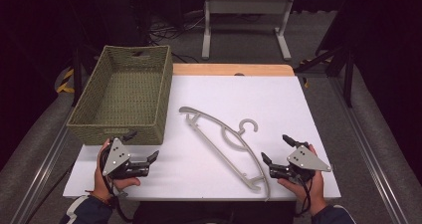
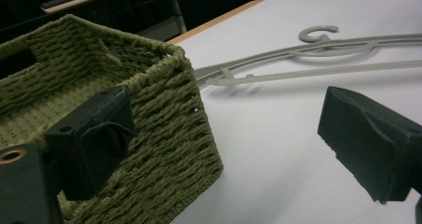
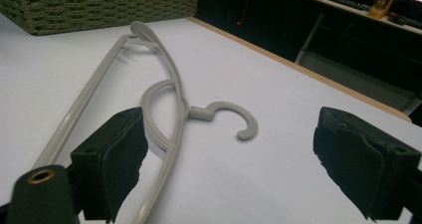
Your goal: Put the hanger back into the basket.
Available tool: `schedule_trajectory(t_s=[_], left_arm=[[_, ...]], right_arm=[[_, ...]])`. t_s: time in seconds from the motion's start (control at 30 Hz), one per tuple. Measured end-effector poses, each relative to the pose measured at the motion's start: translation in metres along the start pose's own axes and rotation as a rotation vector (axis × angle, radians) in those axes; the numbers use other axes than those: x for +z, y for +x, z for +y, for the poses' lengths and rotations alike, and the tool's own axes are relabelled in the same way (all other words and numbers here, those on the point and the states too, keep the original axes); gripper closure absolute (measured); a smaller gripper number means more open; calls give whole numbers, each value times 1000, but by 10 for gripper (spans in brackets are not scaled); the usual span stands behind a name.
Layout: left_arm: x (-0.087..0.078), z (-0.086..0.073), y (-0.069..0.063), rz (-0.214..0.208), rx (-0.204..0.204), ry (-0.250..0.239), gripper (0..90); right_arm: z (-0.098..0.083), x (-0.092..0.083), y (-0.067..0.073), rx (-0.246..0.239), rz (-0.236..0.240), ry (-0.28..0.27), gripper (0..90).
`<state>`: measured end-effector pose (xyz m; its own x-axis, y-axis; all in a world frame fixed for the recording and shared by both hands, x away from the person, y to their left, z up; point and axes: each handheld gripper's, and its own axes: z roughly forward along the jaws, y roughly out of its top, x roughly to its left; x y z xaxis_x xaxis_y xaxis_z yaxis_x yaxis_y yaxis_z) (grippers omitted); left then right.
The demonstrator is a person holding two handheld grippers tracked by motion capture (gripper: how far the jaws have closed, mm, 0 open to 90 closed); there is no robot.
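High view: a grey plastic hanger (image 1: 226, 142) is laid flat on the white table (image 1: 278, 104), running diagonally, its hook turned to the right. A green woven basket (image 1: 124, 92) is seen to the hanger's left, well apart from it. The left gripper (image 1: 145, 145) is held left of the hanger, just in front of the basket's near wall, jaws spread wide, nothing gripped. The right gripper (image 1: 276, 149) is held just right of the hanger's lower end, near but not touching, jaws spread wide, nothing gripped.

Left gripper view: the basket corner (image 2: 164, 109) is seen close behind the left jaw. The hanger (image 2: 308, 59) is seen farther off, beyond the gap between the jaws. Bare table is seen between the pads.

Right gripper view: the hanger (image 3: 169, 99) is seen ahead, its arm passing beside the left jaw and its hook lying in the open gap. Contact between jaw and hanger cannot be told. The basket (image 3: 99, 5) is seen beyond the hanger's far end.
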<state>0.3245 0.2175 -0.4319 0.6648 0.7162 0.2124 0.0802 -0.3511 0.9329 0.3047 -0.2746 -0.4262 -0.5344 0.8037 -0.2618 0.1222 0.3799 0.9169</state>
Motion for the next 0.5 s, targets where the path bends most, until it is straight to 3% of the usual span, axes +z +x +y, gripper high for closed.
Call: schedule_trajectory(t_s=[0.13, 0.27, 0.43, 0.5], left_arm=[[-1, -1, -2, -13, 14, 10, 83], [1, -2, -4, -42, 3, 15, 82], [3, -4, -5, -47, 7, 31, 77], [2, -5, -7, -45, 2, 32, 74]], right_arm=[[1, 2, -2, 21, 17, 11, 140], [1, 4, -5, 46, 25, 32, 141], [4, 13, -11, 109, 76, 109, 181], [6, 18, -11, 106, 99, 146, 182]])
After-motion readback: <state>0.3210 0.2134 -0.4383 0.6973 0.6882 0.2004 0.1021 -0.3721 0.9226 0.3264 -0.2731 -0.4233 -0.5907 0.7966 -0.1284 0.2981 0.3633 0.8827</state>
